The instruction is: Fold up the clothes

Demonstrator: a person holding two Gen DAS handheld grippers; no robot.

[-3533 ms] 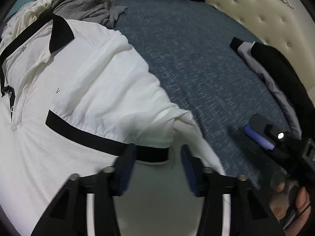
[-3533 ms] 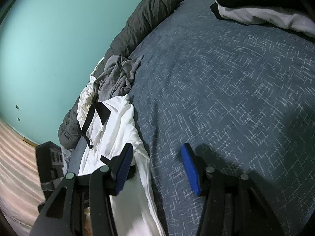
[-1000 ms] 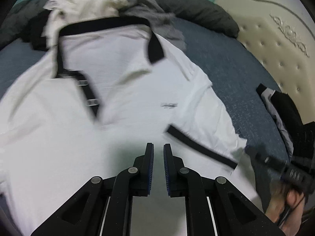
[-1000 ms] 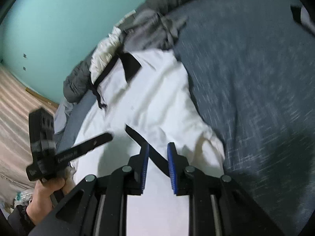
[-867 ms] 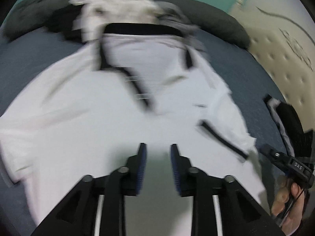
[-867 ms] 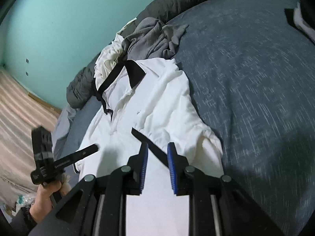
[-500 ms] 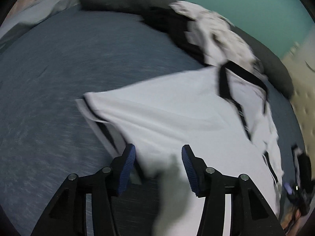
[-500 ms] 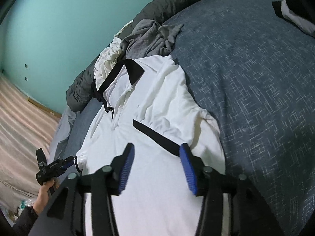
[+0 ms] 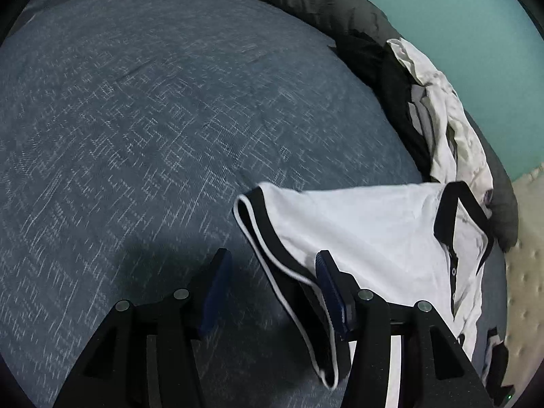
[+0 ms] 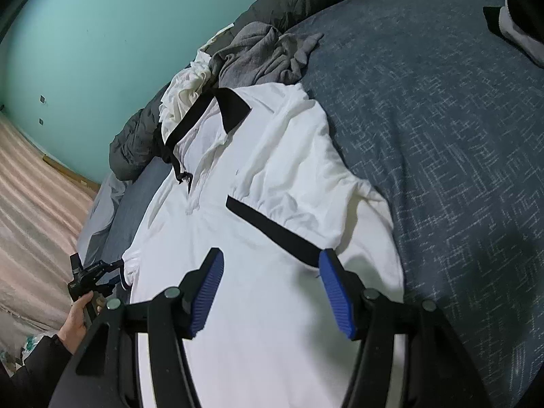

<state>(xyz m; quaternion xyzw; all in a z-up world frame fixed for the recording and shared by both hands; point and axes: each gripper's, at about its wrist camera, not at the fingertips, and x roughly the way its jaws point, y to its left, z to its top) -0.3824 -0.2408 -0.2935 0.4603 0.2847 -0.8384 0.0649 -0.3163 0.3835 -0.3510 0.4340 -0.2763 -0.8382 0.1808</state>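
A white polo shirt [image 10: 265,306] with a black collar [image 10: 217,108] and black sleeve cuffs lies face up on the blue bed cover [image 10: 459,156]. My right gripper [image 10: 270,292] is open and empty above the shirt's chest, its right pad next to the black cuff [image 10: 275,234] of the folded-in sleeve. My left gripper [image 9: 268,289] is open and empty at the other sleeve, whose black cuff with white edging [image 9: 272,248] lies between its pads. The left gripper also shows small in the right wrist view [image 10: 102,272], at the shirt's far sleeve.
A heap of crumpled grey [image 10: 268,54] and cream [image 10: 183,91] clothes lies beyond the collar, against a dark grey duvet [image 9: 323,3]. A black and grey garment [image 10: 516,17] lies at the far right. A teal wall [image 10: 102,34] and padded headboard [image 9: 527,272] border the bed.
Both grippers were shut over the shirt's body a second ago and have opened. My left gripper swung left to the outer sleeve cuff. My right gripper stayed over the chest.
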